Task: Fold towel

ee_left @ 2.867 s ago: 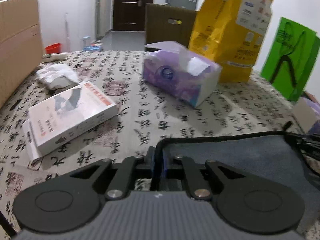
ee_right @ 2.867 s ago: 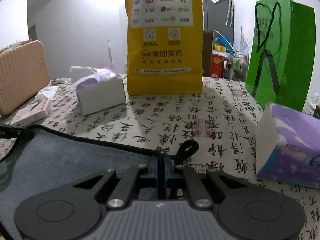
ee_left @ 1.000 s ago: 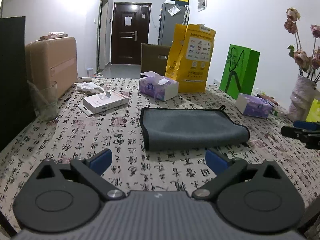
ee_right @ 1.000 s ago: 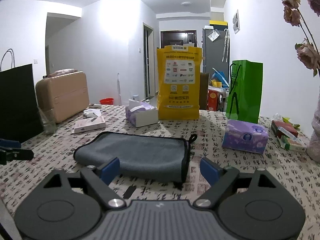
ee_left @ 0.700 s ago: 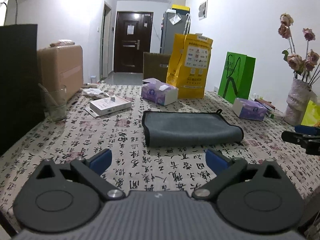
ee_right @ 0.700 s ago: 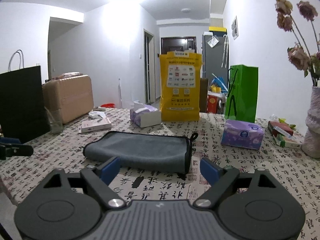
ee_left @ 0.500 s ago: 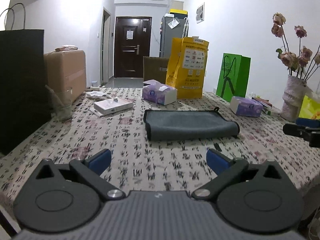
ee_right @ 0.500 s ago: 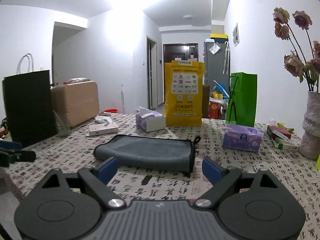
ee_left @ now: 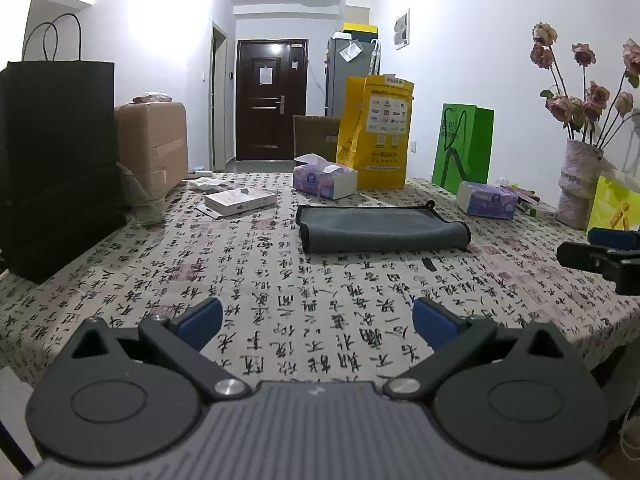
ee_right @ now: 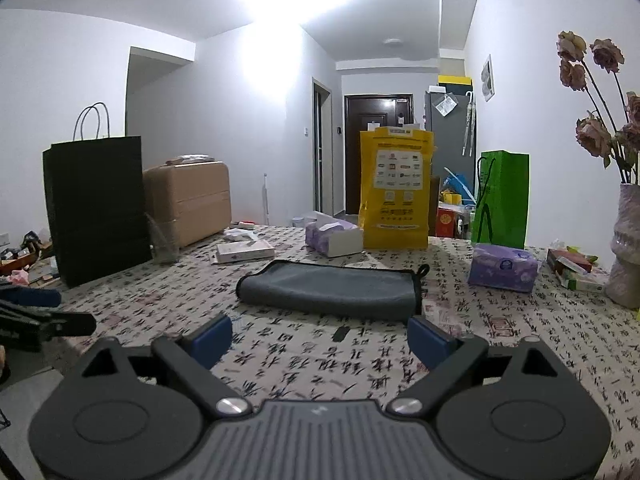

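Towel (ee_left: pixel 382 230) lies folded on the table (ee_left: pixel 256 280), this side of the yellow bag (ee_left: pixel 374 132). I hold left gripper (ee_left: pixel 316 320) and right gripper (ee_right: pixel 320 338) wide open, empty, well short of it; I'd square the edges before finishing

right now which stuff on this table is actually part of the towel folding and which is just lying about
Part of the job:
- grey towel, folded over on the tablecloth
- left gripper, open, held back from it
- right gripper, open, held back from it

Just lying about:
- yellow bag
- green bag
- black bag
- tissue packs
- white box
- glass
- vase of flowers
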Demonstrator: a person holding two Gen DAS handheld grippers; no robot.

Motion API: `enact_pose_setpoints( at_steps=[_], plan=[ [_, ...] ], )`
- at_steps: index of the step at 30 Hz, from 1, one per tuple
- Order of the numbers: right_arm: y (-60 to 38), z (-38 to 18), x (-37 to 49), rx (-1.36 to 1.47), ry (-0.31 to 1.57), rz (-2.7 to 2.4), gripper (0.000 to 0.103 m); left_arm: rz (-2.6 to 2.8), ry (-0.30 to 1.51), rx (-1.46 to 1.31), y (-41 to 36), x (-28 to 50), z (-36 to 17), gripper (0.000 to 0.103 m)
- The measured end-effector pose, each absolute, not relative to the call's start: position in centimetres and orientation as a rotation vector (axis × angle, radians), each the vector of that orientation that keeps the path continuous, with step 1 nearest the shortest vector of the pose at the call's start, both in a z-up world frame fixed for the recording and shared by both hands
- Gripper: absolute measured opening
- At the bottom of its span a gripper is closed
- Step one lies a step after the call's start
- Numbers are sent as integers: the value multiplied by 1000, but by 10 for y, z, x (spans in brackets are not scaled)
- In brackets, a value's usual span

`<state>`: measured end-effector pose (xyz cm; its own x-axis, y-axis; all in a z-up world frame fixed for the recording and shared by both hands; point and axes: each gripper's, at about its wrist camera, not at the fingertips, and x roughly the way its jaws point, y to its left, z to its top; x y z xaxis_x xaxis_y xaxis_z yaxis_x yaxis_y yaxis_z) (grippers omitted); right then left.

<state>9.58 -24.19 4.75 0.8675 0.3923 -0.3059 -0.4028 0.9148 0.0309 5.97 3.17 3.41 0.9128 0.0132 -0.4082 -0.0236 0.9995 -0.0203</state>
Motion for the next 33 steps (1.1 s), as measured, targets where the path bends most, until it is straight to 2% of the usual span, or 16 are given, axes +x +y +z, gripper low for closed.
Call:
enact_pose_setpoints(
  at_steps=[33],
  plan=[
    [-230,18,33,-16,326,391,99,40,340,-7,21,9,20,103]
  ],
)
